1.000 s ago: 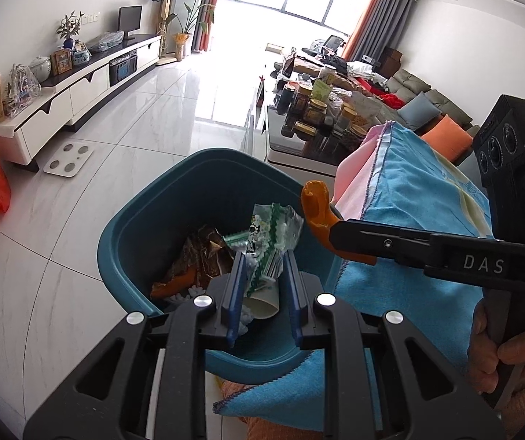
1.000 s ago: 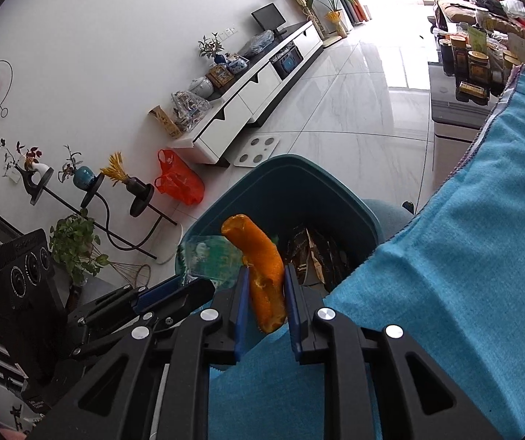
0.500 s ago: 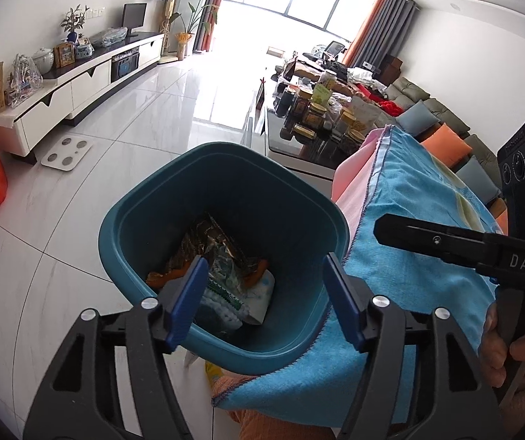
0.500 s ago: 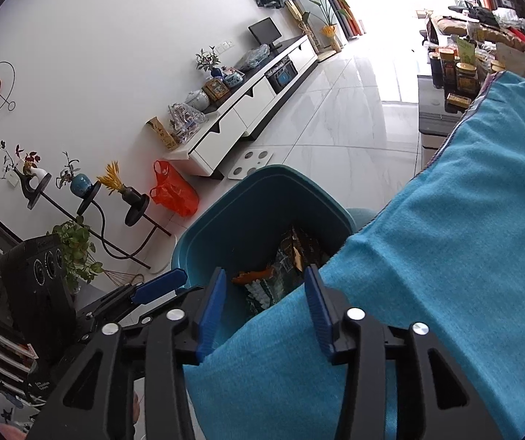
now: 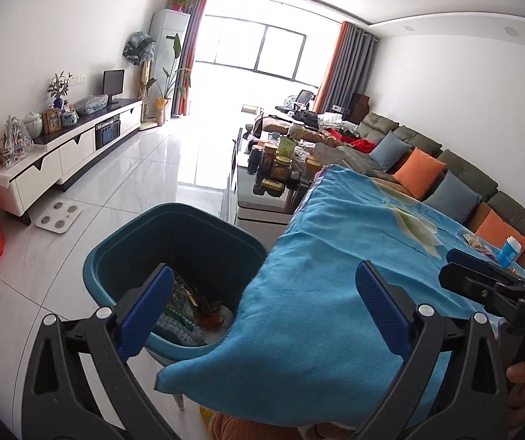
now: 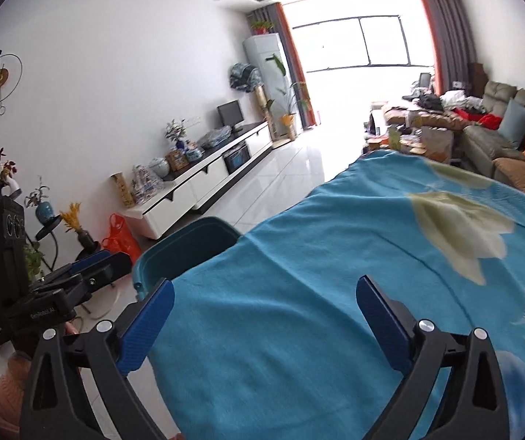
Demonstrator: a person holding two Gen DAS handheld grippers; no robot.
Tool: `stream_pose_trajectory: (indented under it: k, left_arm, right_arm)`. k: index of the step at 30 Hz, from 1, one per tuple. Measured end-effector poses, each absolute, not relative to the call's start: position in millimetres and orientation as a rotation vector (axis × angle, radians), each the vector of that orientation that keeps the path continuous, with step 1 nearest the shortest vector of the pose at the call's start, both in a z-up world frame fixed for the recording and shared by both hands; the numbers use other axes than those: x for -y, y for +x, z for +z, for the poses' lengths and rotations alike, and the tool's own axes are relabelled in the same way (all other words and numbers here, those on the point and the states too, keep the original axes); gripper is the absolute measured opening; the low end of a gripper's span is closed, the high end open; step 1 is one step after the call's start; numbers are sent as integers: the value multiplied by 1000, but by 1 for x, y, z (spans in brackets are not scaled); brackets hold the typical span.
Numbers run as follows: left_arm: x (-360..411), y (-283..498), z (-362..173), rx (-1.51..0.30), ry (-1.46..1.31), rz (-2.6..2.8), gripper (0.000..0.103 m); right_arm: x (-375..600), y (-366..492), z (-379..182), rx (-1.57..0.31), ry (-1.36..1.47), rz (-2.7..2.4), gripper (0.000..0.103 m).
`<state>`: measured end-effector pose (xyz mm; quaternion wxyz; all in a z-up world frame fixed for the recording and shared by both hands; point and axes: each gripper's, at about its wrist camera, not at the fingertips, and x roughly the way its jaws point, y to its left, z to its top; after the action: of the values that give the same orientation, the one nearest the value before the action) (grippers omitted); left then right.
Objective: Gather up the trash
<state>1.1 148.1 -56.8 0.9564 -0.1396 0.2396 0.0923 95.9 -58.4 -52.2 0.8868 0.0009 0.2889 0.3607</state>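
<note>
Both the left gripper (image 5: 264, 302) and right gripper (image 6: 264, 310) hang spread wide, holding nothing. Wrappers (image 5: 193, 302) lie inside the teal trash bin (image 5: 130, 231), beside the blue tablecloth (image 5: 336, 256).

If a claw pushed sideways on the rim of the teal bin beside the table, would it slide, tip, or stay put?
The teal bin would probably slide: it stands on glossy floor tiles and looks like light plastic. The wrappers inside cover only its bottom, adding little weight, it seems. A high push on the rim might tip it, though its wide body makes that less likely.
</note>
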Motion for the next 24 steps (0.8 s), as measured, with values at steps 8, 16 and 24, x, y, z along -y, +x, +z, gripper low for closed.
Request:
stream_pose_trajectory:
  k: [8, 16, 24]
  left_arm:
    - [-72, 14, -44, -412, -145, 146, 97]
    - [-23, 25, -33, -345, -84, 88, 97]
    - [9, 22, -30, -277, -40, 48, 97]
  right_arm:
    - [136, 60, -47, -437, -31, 455, 96]
    - [184, 41, -51, -365, -9, 292, 96]
    - [209, 26, -48, -331, 20, 212, 96]
